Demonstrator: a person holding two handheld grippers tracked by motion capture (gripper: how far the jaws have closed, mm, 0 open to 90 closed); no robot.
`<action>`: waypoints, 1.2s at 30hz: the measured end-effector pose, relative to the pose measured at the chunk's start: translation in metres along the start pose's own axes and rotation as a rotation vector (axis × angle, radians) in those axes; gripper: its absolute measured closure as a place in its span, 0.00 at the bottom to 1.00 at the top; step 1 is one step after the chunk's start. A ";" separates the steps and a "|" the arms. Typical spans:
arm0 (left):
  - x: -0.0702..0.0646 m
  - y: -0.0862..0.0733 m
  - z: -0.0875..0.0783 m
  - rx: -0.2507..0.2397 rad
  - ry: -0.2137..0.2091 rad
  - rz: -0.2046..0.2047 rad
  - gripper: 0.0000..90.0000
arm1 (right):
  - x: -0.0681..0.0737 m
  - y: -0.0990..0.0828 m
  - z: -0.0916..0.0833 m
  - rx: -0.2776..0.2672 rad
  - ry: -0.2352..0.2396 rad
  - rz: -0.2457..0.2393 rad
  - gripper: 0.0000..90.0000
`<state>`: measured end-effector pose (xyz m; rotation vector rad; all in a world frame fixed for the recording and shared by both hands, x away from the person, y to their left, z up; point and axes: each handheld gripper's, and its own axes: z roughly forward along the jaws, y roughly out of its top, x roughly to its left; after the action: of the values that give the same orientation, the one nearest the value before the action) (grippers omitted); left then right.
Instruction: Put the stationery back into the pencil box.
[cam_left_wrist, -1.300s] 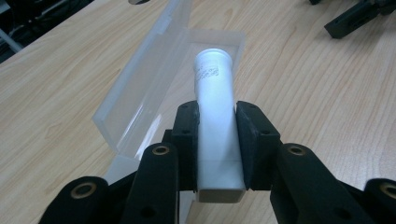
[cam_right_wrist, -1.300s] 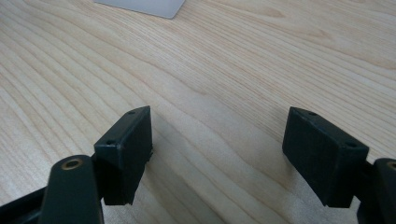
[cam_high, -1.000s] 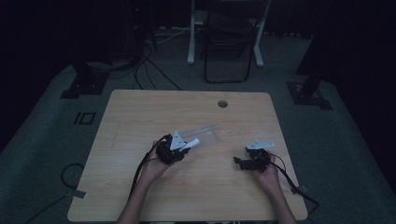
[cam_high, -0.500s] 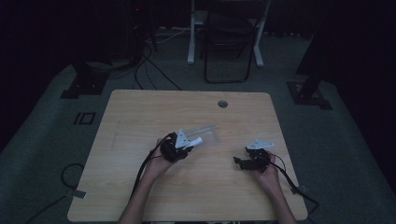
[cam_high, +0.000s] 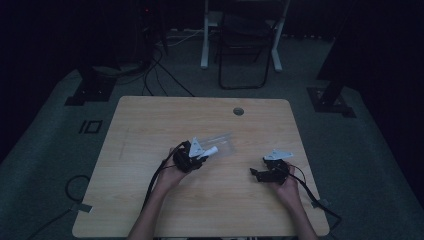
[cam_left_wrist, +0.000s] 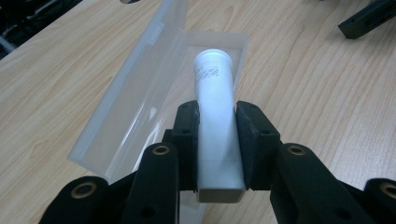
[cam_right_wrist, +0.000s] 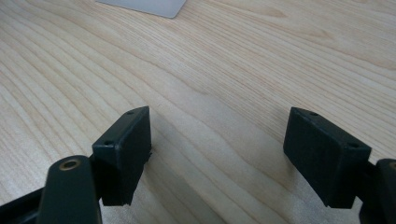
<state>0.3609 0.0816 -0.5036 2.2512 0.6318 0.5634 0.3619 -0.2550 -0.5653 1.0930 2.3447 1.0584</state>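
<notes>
Table: pale wood, matte, fine grain, a round hole near the far edge. Case: clear thin plastic, long, lid hinged open, lying mid-table. Tube: white, smooth, flat crimped tail, round cap end resting in the case.

Left gripper is clamped on the tube's tail. Right gripper stands wide, holding nothing, low over bare wood.

Risks, as I judge them: the light case may skid or tip under a push, since nothing braces it; the slick tube may twist between the pads.

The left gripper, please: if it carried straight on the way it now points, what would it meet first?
Probably the clear plastic case: the white tube held by the left gripper already points into its open tray, though depth is uncertain.
</notes>
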 end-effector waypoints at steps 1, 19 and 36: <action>0.000 0.001 0.001 -0.001 -0.001 0.002 0.79 | 0.000 0.000 0.000 0.000 0.000 0.000 0.26; 0.003 0.008 0.008 -0.017 -0.015 -0.001 0.79 | 0.001 -0.001 -0.001 0.000 0.007 -0.006 0.26; 0.006 0.016 0.014 0.000 -0.012 0.015 0.79 | 0.001 -0.001 -0.001 0.001 0.007 -0.007 0.26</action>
<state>0.3776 0.0676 -0.4991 2.2598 0.6092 0.5566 0.3604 -0.2551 -0.5652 1.0824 2.3529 1.0609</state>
